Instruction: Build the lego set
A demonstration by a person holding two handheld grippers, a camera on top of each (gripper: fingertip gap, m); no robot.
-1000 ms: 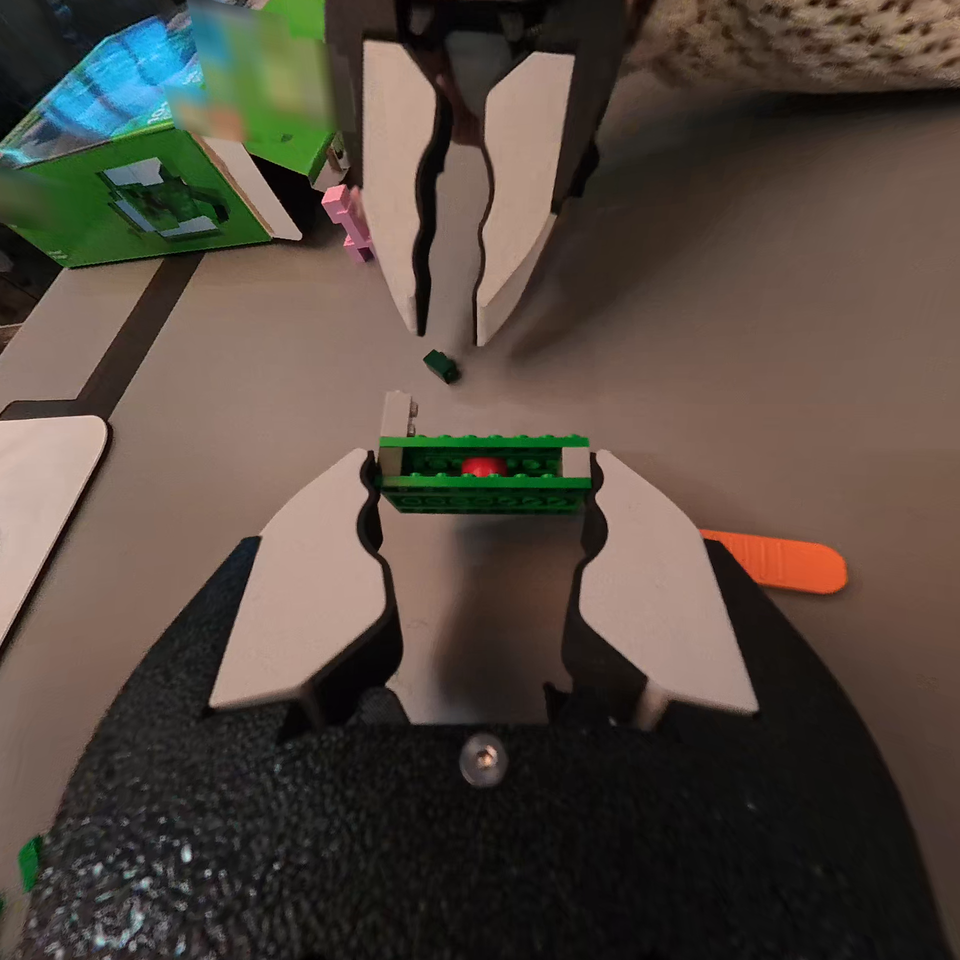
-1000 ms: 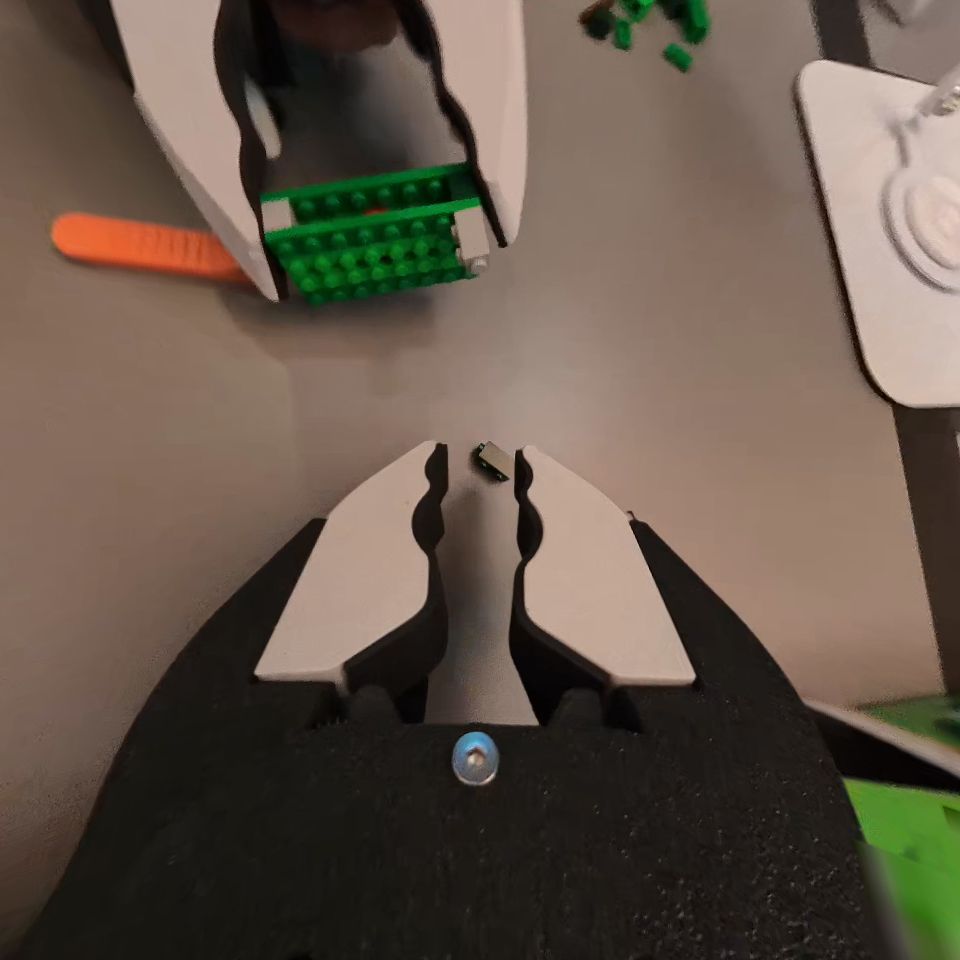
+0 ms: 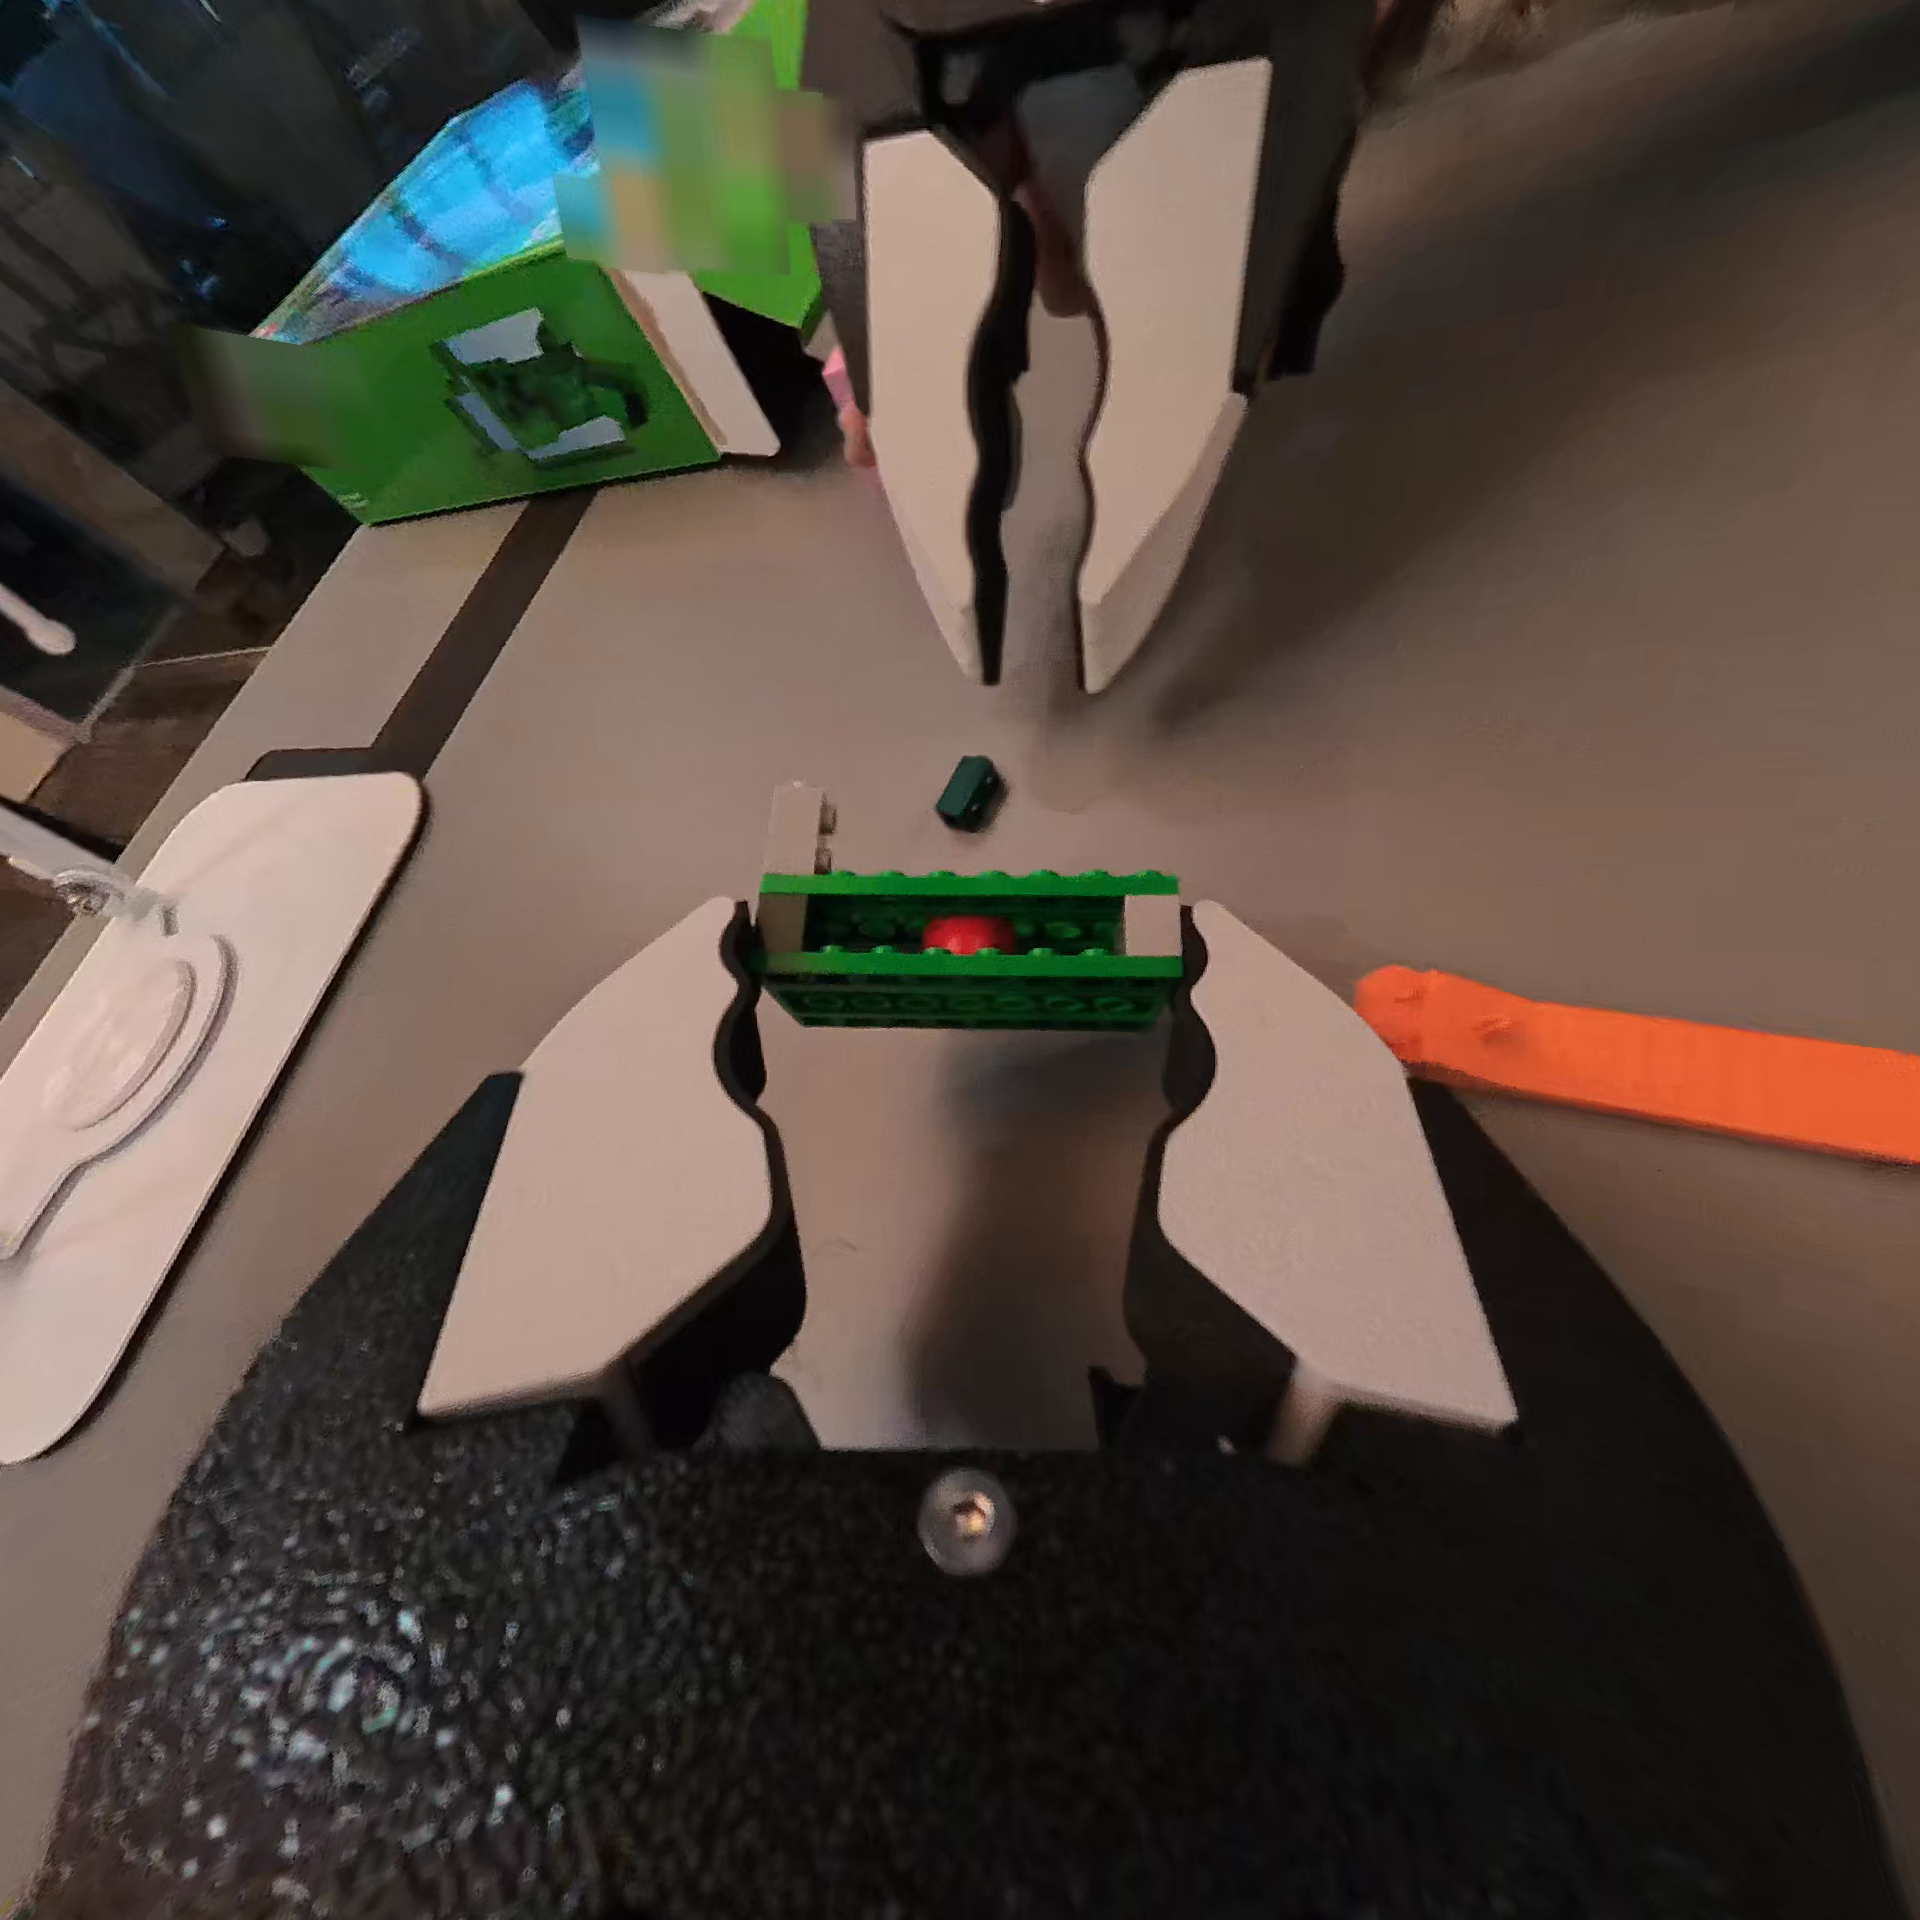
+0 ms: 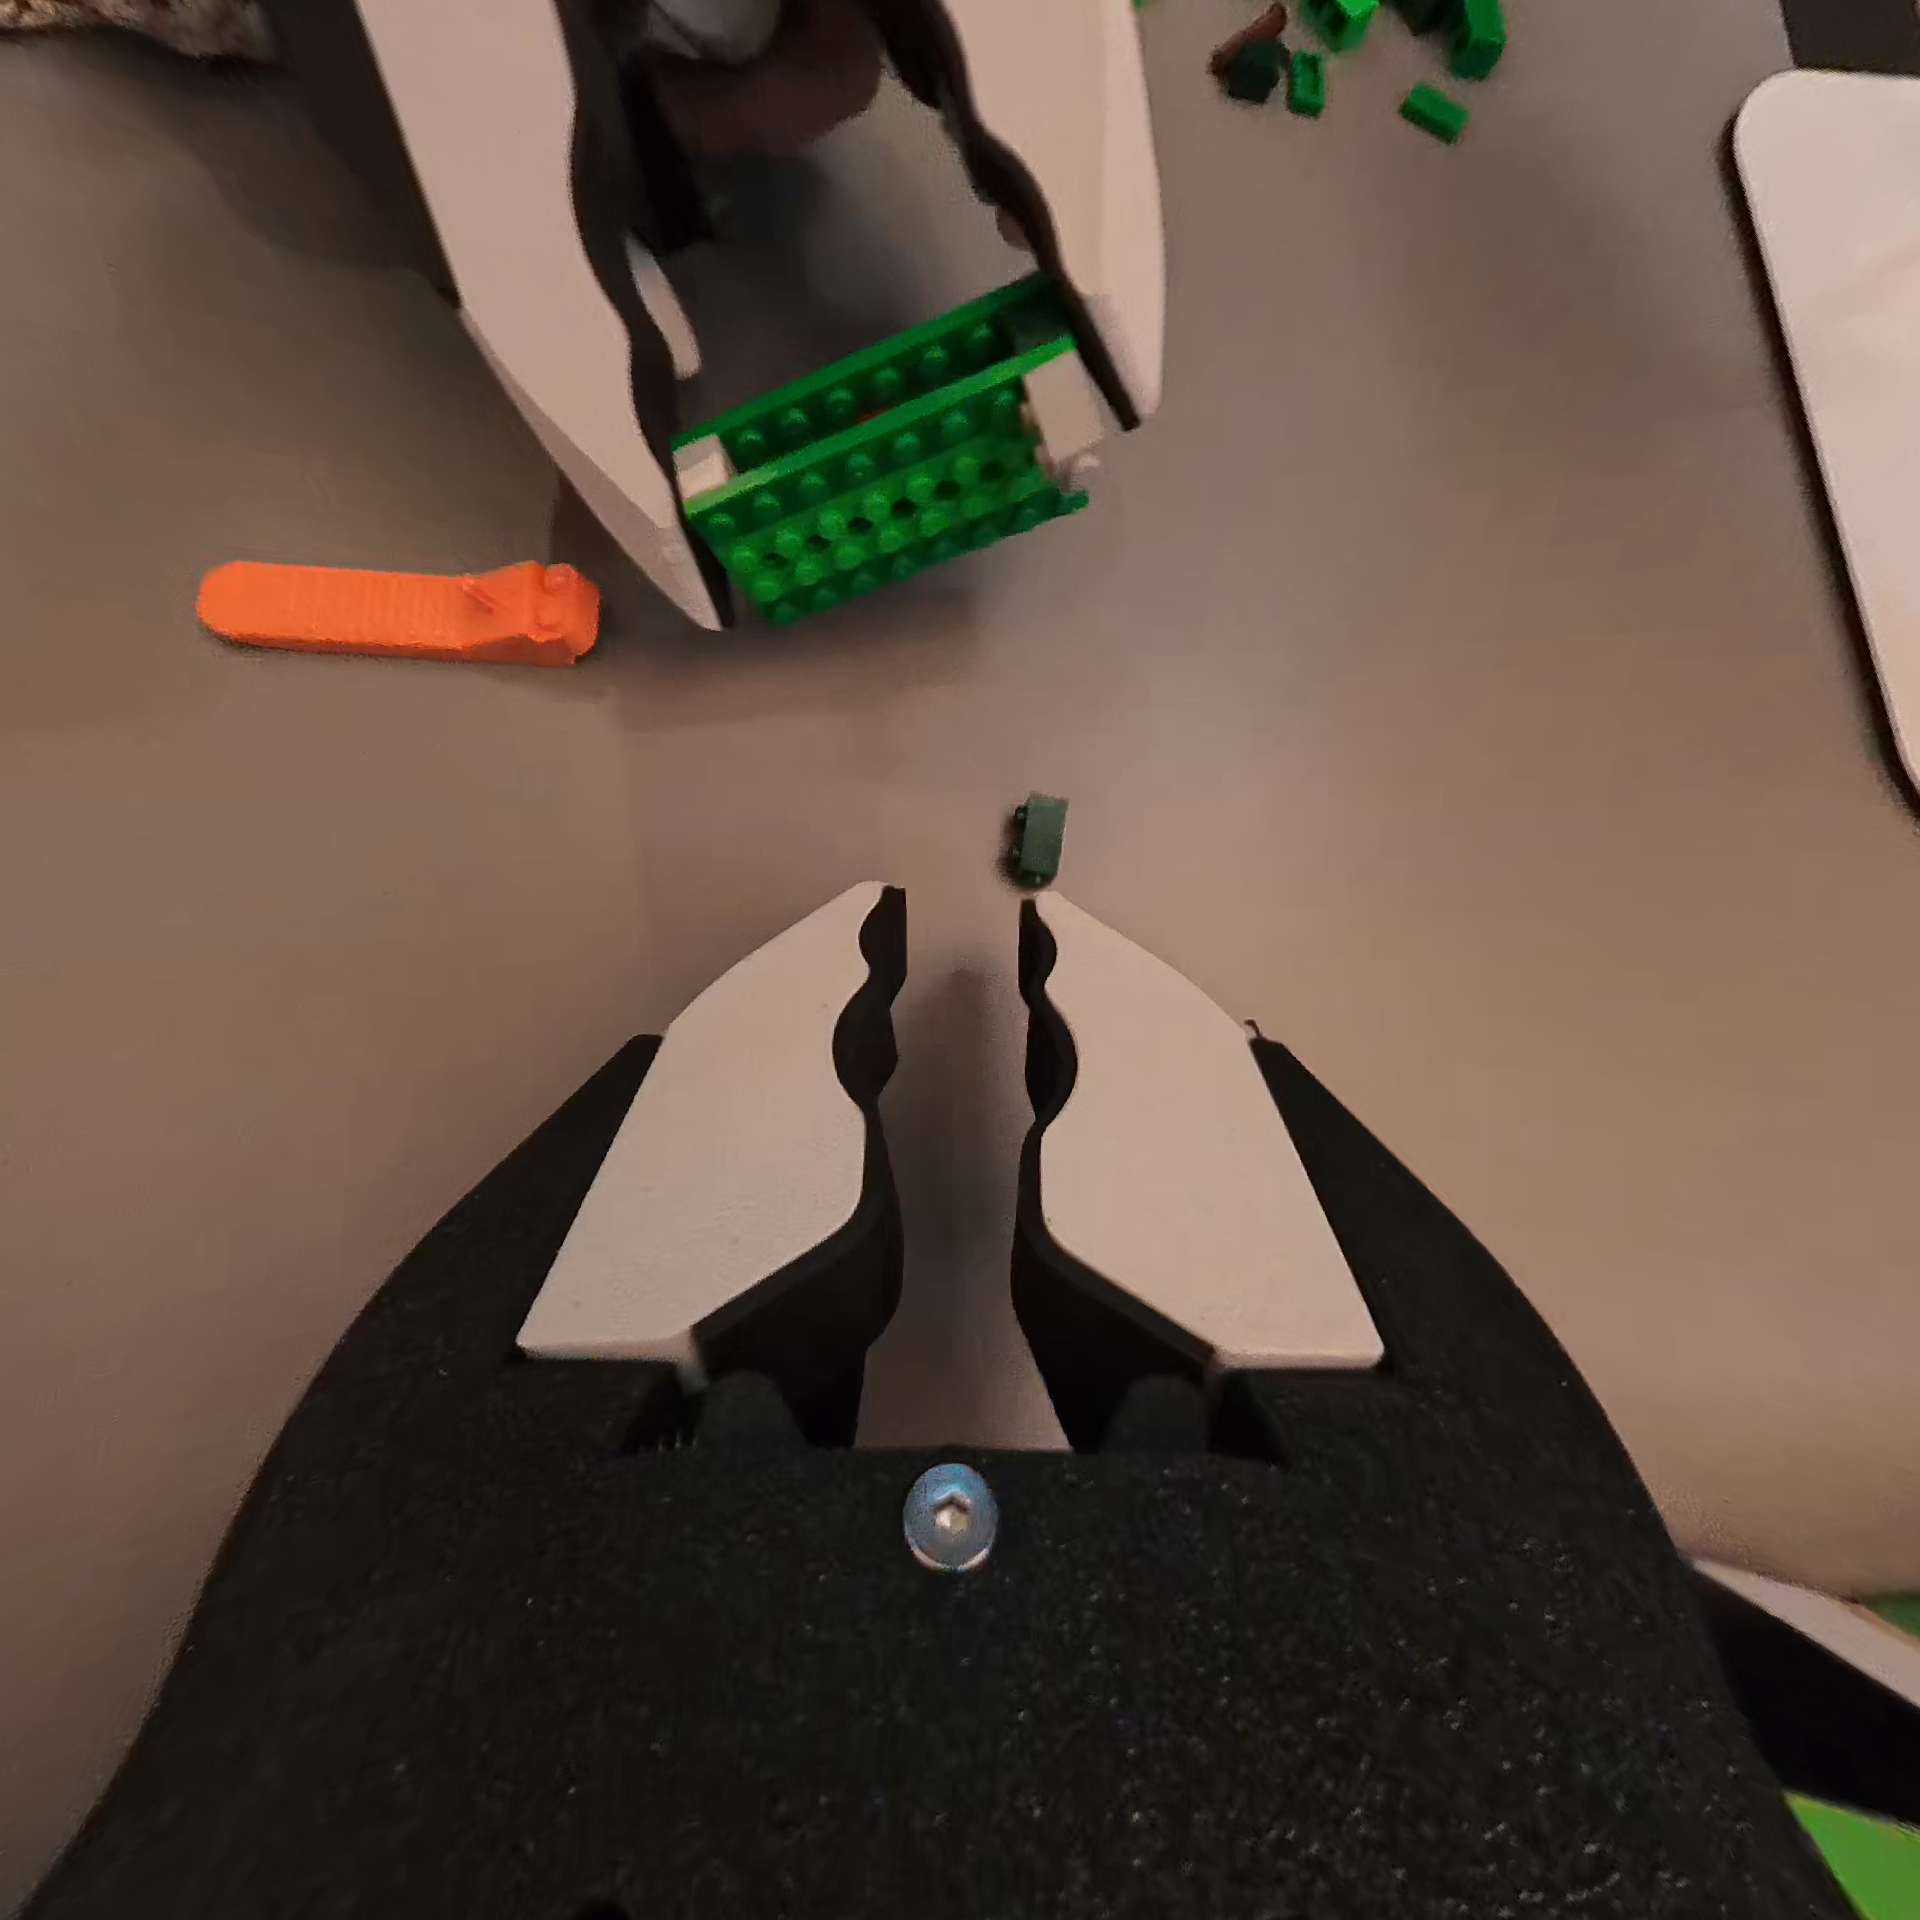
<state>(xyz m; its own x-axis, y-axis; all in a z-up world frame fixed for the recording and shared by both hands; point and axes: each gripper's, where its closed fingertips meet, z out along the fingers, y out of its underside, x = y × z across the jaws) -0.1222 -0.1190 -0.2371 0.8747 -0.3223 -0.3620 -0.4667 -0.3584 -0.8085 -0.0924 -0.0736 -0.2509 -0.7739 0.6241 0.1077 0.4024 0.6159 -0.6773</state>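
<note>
My left gripper (image 3: 966, 940) is shut on a green lego assembly (image 3: 966, 966) of stacked plates with grey end bricks and a red round piece inside, held just above the grey table. It also shows in the right wrist view (image 4: 883, 488), held by the left gripper (image 4: 914, 520). A small dark green brick (image 3: 971, 807) lies loose on the table between the two grippers; in the right wrist view (image 4: 1037, 854) it sits just beyond my right fingertip. My right gripper (image 4: 961, 899) is slightly open and empty, and shows from the front in the left wrist view (image 3: 1034, 675).
An orange brick separator (image 3: 1662, 1070) (image 4: 400, 613) lies beside the assembly. A green lego box (image 3: 499, 405) stands at the back left. A white board (image 3: 187, 1039) (image 4: 1839, 364) lies at the table's side. Several loose green bricks (image 4: 1371, 62) lie far off. Spacing between my two grippers at the tips: around 7 centimeters. The orange brick separator (image 4: 400, 613) lies around 6 centimeters away from my left fingertips. Look for it in the left wrist view (image 3: 1620, 1045) too.
My right gripper has pulled back from the small dark green brick, which now lies clear of its tips. The left gripper has tilted the assembly slightly.
</note>
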